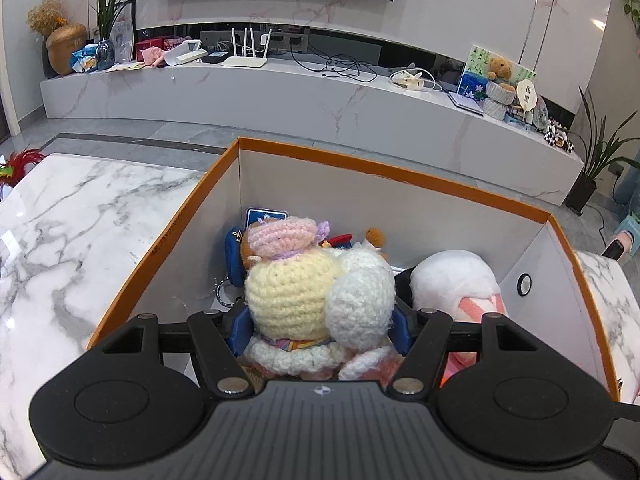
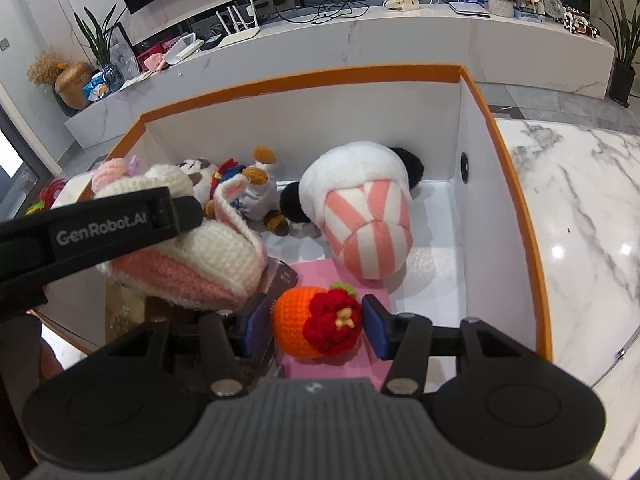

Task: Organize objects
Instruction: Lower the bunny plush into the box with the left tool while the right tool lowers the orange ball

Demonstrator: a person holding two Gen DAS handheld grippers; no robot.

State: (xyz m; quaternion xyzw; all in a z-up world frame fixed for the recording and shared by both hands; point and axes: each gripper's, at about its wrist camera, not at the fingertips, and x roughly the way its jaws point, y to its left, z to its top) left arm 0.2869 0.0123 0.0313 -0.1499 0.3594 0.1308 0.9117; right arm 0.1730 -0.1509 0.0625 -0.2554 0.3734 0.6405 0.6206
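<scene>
Both grippers hang over the orange-rimmed box (image 2: 516, 184) for dropping: left gripper (image 1: 322, 326) clamps a crocheted doll (image 1: 292, 292), right gripper (image 2: 318, 326) pinches a crocheted orange (image 2: 298, 320).

I get bright, even indoor light in both views, with white glare spots on the marble tabletop (image 2: 568, 252) right of the orange-rimmed box (image 2: 516, 184). Shadows inside the box are soft. Fisheye bending curves the TV console (image 1: 280, 92) beyond it, corners go black, and nearby crochet looks slightly soft.
</scene>
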